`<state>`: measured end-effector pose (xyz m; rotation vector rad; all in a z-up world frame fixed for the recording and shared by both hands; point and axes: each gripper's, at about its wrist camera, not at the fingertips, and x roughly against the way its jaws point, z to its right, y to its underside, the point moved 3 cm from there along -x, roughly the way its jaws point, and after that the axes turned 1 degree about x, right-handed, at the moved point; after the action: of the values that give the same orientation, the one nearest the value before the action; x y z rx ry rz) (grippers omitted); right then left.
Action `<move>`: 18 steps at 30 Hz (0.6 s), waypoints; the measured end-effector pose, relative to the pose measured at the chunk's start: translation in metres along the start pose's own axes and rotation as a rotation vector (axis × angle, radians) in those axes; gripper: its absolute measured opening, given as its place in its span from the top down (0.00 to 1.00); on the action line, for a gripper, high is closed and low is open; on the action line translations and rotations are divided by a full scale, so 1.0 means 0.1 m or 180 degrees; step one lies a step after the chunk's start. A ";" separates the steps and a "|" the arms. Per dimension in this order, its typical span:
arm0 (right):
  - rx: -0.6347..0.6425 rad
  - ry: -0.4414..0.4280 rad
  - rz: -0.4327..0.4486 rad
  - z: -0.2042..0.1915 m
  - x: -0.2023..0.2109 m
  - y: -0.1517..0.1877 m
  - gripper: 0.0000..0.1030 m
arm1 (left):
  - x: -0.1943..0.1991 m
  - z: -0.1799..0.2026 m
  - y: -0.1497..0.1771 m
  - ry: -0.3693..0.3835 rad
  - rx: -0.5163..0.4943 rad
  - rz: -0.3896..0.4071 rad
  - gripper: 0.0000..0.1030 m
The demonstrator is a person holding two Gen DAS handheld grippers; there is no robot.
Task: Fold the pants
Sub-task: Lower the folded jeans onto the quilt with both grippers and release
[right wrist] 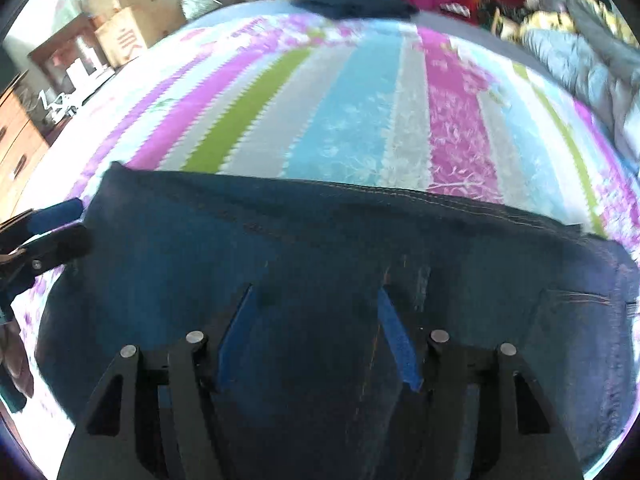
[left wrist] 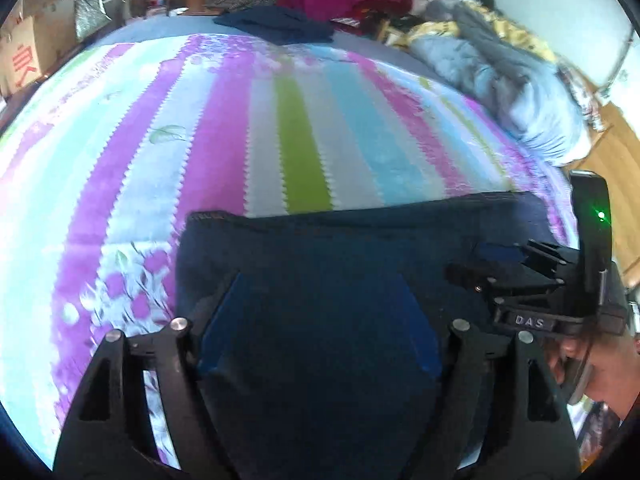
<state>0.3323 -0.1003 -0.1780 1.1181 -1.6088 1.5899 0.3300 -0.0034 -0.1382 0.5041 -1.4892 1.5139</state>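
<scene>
Dark blue jeans (left wrist: 340, 248) lie folded flat on the striped bedspread (left wrist: 240, 120), their far edge straight across both views. My left gripper (left wrist: 320, 276) hovers over the jeans' left part, fingers wide apart and empty. My right gripper (right wrist: 316, 288) hovers over the jeans (right wrist: 320, 232) further right, also open and empty; a back pocket (right wrist: 576, 312) shows at the right. The right gripper also shows in the left wrist view (left wrist: 500, 264), and the left gripper's fingertips show at the left edge of the right wrist view (right wrist: 60, 224).
Another folded dark garment (left wrist: 276, 24) lies at the bed's far edge. A pile of clothes and bedding (left wrist: 500, 68) fills the far right. Cardboard boxes (left wrist: 24, 52) stand past the left edge; a wooden dresser (right wrist: 16, 148) stands to the left.
</scene>
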 end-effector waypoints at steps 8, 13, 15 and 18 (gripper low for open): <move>0.0084 -0.0087 -0.0154 -0.08 -0.13 0.06 0.24 | -0.42 0.04 0.05 -0.0155 -0.0109 -0.0416 0.08; 0.0094 -0.0109 -0.0158 -0.06 -0.18 0.02 0.21 | -0.39 0.05 0.08 -0.0108 -0.0073 -0.0365 0.08; 0.0084 -0.0119 -0.0145 -0.02 -0.22 -0.01 0.20 | -0.32 0.00 0.16 -0.0089 -0.0060 -0.0317 0.07; 0.0111 -0.0111 -0.0147 -0.05 -0.22 0.00 0.17 | -0.34 0.02 0.17 -0.0090 -0.0133 -0.0291 0.01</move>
<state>0.3416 -0.0919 -0.1964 1.1988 -1.5717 1.5825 0.3326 -0.0139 -0.1748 0.5634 -1.4964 1.4073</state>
